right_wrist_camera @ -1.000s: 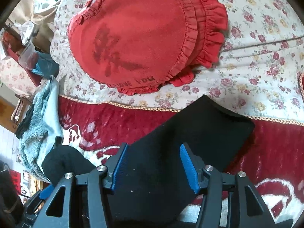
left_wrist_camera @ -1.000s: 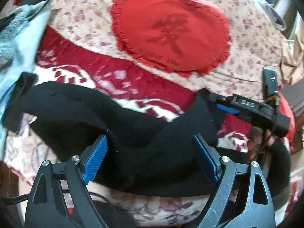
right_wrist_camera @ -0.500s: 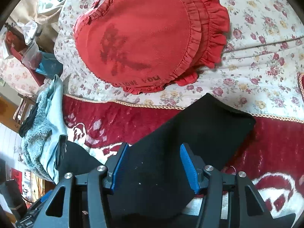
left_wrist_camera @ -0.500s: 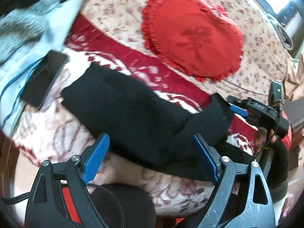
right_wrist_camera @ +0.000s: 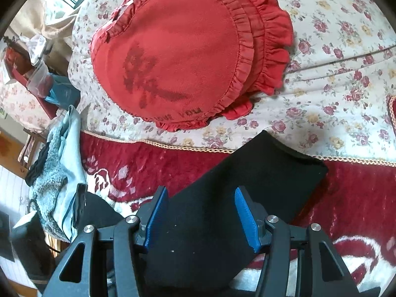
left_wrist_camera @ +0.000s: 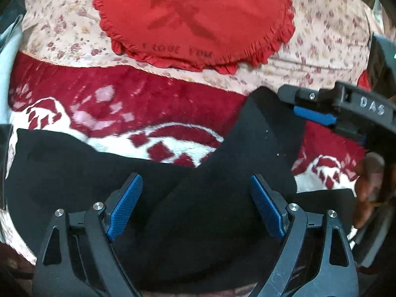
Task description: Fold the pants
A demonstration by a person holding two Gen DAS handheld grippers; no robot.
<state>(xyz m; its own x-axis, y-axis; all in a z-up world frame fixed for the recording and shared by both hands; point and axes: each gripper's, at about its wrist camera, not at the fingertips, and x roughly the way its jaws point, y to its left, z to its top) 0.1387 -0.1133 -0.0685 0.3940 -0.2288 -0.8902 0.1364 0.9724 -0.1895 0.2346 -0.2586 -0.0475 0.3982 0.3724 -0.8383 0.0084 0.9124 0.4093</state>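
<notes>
Left gripper (left_wrist_camera: 195, 205) apart, bottom centre, over black pants (left_wrist_camera: 74, 163). Right gripper (right_wrist_camera: 201, 216) apart too, one pant leg (right_wrist_camera: 259, 173) beneath, running upper right. Red blanket (left_wrist_camera: 148, 99) mid-frame, red heart cushion (right_wrist_camera: 178, 57) at top.

black pants (left_wrist_camera: 198, 198) lie across the red and white blanket (left_wrist_camera: 148, 104) between the left gripper's (left_wrist_camera: 195, 205) spread blue fingers (left_wrist_camera: 126, 205); a red heart cushion (left_wrist_camera: 198, 17) sits beyond, right gripper (left_wrist_camera: 321, 109) over one leg end.
</notes>
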